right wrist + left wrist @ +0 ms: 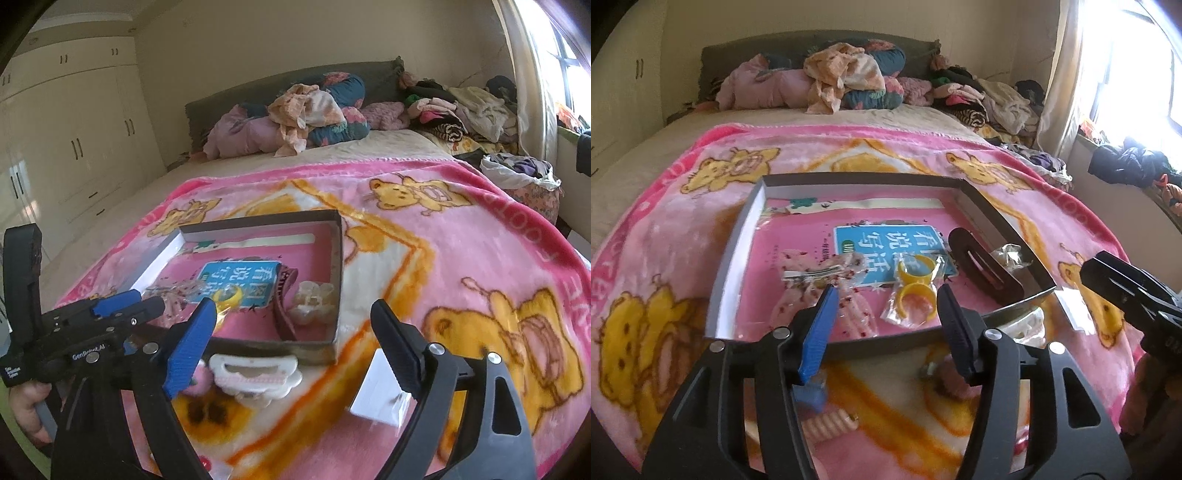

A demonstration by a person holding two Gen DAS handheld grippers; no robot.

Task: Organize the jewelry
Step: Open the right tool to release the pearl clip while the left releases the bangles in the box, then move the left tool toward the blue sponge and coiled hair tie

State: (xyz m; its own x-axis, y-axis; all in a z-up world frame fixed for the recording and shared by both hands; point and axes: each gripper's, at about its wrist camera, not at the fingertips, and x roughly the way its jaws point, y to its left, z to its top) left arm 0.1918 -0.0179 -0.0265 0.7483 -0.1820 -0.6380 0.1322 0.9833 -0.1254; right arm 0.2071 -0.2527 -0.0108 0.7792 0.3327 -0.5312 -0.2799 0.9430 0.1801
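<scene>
Jewelry box (731, 258) on the bed's pink blanket (665, 221) is holding bagged yellow rings (916, 284), so I am lowering my spread, empty left tool (884, 314) slowly, while my right tool (295, 332) is hovering spread over the white hair claw (255, 373).

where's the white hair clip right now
The white clip lies on the blanket just outside the box's near wall, low centre-left in the right wrist view, beside the right gripper's blue finger.
</scene>
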